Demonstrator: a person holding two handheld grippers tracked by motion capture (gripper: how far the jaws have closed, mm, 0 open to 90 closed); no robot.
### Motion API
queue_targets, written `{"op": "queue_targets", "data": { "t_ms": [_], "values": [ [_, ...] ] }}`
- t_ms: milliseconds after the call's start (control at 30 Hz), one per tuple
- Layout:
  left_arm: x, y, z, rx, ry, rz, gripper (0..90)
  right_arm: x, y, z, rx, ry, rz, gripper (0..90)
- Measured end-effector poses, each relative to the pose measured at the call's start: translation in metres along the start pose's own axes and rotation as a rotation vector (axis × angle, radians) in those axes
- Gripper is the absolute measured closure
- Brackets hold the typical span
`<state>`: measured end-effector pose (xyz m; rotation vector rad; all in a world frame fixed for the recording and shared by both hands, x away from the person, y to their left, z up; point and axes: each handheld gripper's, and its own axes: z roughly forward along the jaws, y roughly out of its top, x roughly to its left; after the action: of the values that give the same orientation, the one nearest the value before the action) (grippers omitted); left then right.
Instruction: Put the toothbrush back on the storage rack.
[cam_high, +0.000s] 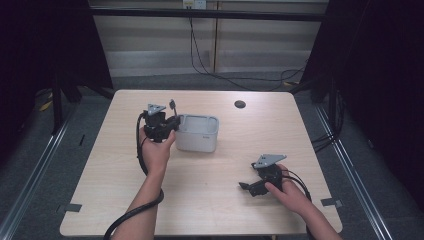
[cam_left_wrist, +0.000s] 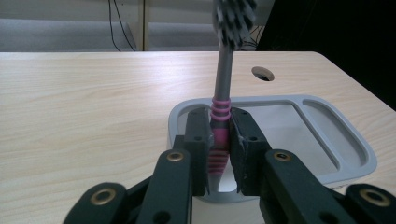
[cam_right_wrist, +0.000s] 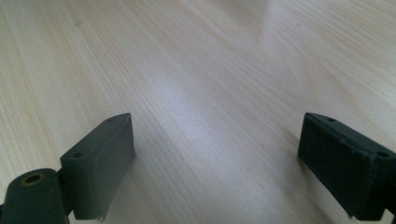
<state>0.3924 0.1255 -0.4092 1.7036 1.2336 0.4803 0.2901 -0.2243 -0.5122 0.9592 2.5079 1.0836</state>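
A grey toothbrush (cam_left_wrist: 223, 93) with pink grip rings stands upright, bristle head at the top, clamped between the pads of my left gripper (cam_left_wrist: 219, 149). In the high view that left gripper (cam_high: 172, 122) sits at the left rim of a grey rectangular tray (cam_high: 200, 137), with the toothbrush (cam_high: 172, 105) poking up above it. The grey tray (cam_left_wrist: 345, 144) is hollow with a raised rim and lies just behind the jaws. My right gripper (cam_high: 244, 186) rests low over the table near the front right, and its pads (cam_right_wrist: 100, 163) stand wide apart over bare wood.
The light wooden table (cam_high: 210, 200) has a round cable hole (cam_high: 240, 104) near its far edge. Black cables (cam_high: 135, 212) trail from both grippers toward the front edge. Dark frame posts and floor rails flank the table.
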Motion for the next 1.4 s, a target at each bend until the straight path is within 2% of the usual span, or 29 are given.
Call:
{"op": "queue_targets", "data": {
  "t_ms": [100, 1033, 1400],
  "values": [
    [-0.0008, -0.0012, -0.0001, 0.006, -0.001, 0.015, 78.3, 0.0000, 0.0000, 0.0000, 0.000, 0.000, 0.000, 10.3],
    [-0.0040, -0.0085, 0.0025, 0.034, -0.004, 0.035, 77.9, 0.0000, 0.0000, 0.0000, 0.000, 0.000, 0.000, 10.3],
    [-0.0043, -0.0068, 0.0020, 0.026, -0.001, 0.047, 75.2, 0.0000, 0.0001, 0.0000, 0.001, -0.001, 0.000, 10.3]
  ]
}}
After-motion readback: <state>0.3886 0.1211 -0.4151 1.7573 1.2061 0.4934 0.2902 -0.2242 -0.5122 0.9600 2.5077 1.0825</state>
